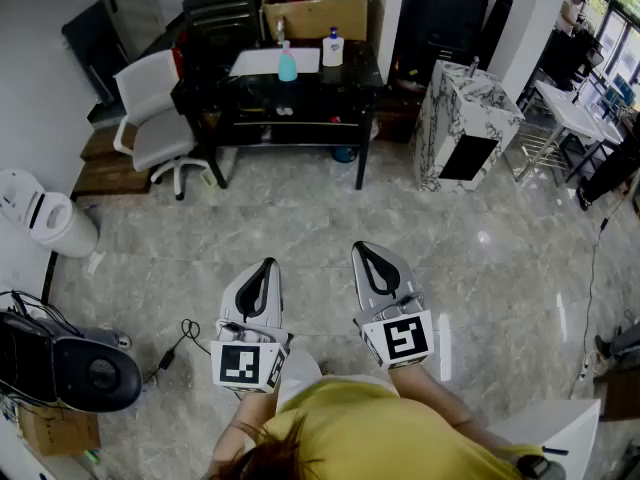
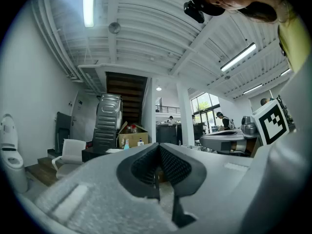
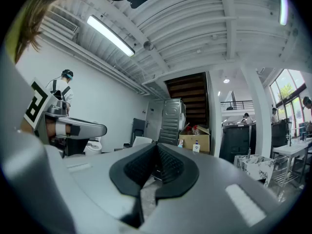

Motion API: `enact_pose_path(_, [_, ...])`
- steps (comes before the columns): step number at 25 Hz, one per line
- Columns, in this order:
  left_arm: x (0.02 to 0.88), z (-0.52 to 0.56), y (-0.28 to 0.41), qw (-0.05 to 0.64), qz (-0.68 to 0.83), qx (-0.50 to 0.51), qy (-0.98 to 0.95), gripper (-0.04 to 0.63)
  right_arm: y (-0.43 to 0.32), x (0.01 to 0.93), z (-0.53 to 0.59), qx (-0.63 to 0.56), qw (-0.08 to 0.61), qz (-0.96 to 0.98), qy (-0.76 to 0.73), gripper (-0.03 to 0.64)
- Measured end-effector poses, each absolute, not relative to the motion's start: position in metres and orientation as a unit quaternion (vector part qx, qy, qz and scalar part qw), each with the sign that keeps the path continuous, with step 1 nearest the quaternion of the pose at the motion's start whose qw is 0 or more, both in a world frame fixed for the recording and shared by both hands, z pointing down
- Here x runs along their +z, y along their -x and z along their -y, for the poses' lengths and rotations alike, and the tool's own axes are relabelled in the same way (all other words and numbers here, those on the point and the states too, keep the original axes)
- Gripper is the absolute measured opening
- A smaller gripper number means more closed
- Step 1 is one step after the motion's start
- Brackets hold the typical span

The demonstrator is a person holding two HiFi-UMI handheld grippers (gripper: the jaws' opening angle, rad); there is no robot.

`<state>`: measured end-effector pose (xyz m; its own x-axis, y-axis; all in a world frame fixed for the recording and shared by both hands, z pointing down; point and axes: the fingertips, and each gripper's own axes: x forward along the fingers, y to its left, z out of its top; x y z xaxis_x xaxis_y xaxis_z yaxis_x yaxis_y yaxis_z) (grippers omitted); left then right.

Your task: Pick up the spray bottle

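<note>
The spray bottle (image 1: 287, 63) is teal with a pale trigger head and stands on the black table (image 1: 300, 93) far across the floor. It shows small in the left gripper view (image 2: 126, 144) and in the right gripper view (image 3: 181, 143). A white pump bottle (image 1: 333, 48) stands just right of it. My left gripper (image 1: 267, 265) and right gripper (image 1: 363, 249) are held side by side over the marble floor, level and pointing toward the table, far short of it. Both are shut with nothing between the jaws, as the left (image 2: 157, 148) and right (image 3: 156, 148) gripper views show.
A cardboard box (image 1: 315, 8) sits behind the table. A white chair (image 1: 155, 118) stands at its left and a marble-patterned cabinet (image 1: 460, 128) at its right. A white bin (image 1: 45, 218) and dark equipment (image 1: 70, 368) stand at the left edge.
</note>
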<state>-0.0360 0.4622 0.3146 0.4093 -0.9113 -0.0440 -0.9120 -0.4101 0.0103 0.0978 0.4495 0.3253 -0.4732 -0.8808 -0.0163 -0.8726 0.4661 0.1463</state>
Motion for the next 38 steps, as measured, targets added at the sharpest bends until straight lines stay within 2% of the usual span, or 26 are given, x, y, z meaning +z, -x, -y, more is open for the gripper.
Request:
enact_pose_path(11, [0.334,-0.407,0.027,-0.004,-0.528,0.025,0.849,0.005,-0.096,0.336,-0.399,-0.083,0.027,0.857,-0.508,0.002])
enact_pose_path(13, [0.342,-0.384,0.03,-0.004,-0.523,0.024,0.852,0.051,-0.093,0.341,-0.377,-0.082,0.028,0.855,-0.51,0.002])
enact_pose_path(19, [0.349,-0.29,0.042,-0.017,-0.506,0.02,0.862,0.085,-0.083,0.338,-0.289,-0.083,0.033,0.847,-0.524,0.002])
enact_pose_path(28, [0.34,-0.148,0.057,-0.013,-0.466,0.027,0.884,0.087,-0.065,0.317,-0.157,-0.085,0.025,0.824,-0.56,0.003])
enact_pose_path(38, [0.357,-0.072,0.083,-0.007,-0.457,0.026,0.889,0.103,-0.042,0.34,-0.087,-0.095,0.046,0.816,-0.568,0.003])
